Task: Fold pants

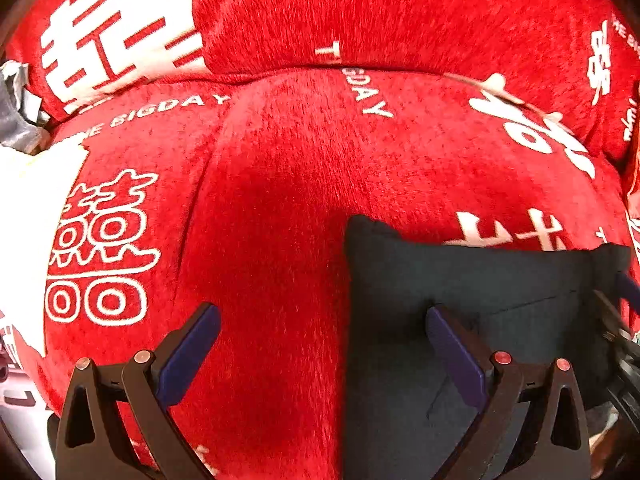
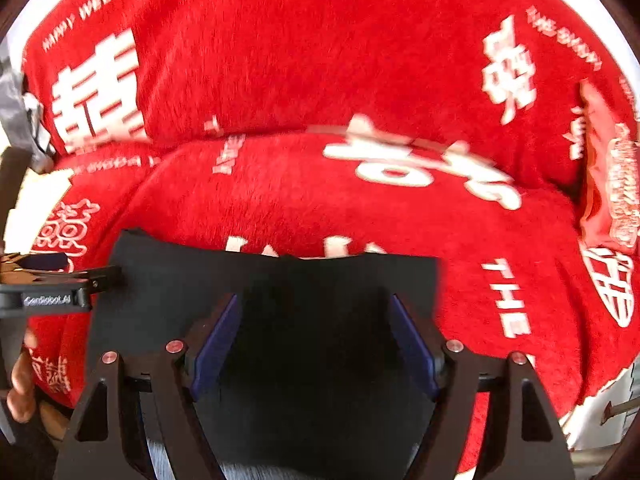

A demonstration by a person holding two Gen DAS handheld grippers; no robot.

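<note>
On red blanket (image 2: 304,200), folded pants (image 2: 280,288) lie crosswise under my right gripper (image 2: 314,344) (nearer), jaws apart, nothing gripped; left gripper (image 1: 320,356) too, w/ pants at its right.

- A red plush cover (image 1: 280,184) spreads over a sofa-like seat, printed with white Chinese characters and English lettering: "THE BIGDAY" and "WEDDING" can be read.
- The back cushion (image 1: 380,12) rises behind the seat cushion (image 2: 280,200), a dark crease running between them.
- At the seat's right end a red pillow (image 2: 612,176) with pale embroidery leans against the back.
- At the left end, grey fabric (image 1: 16,108) shows beside the cover's edge.
- Pale, white surfaces (image 2: 600,416) show beyond the cover's edges, low on the right and on the left.
- Light is bright and even; the plush pile shines softly.
</note>
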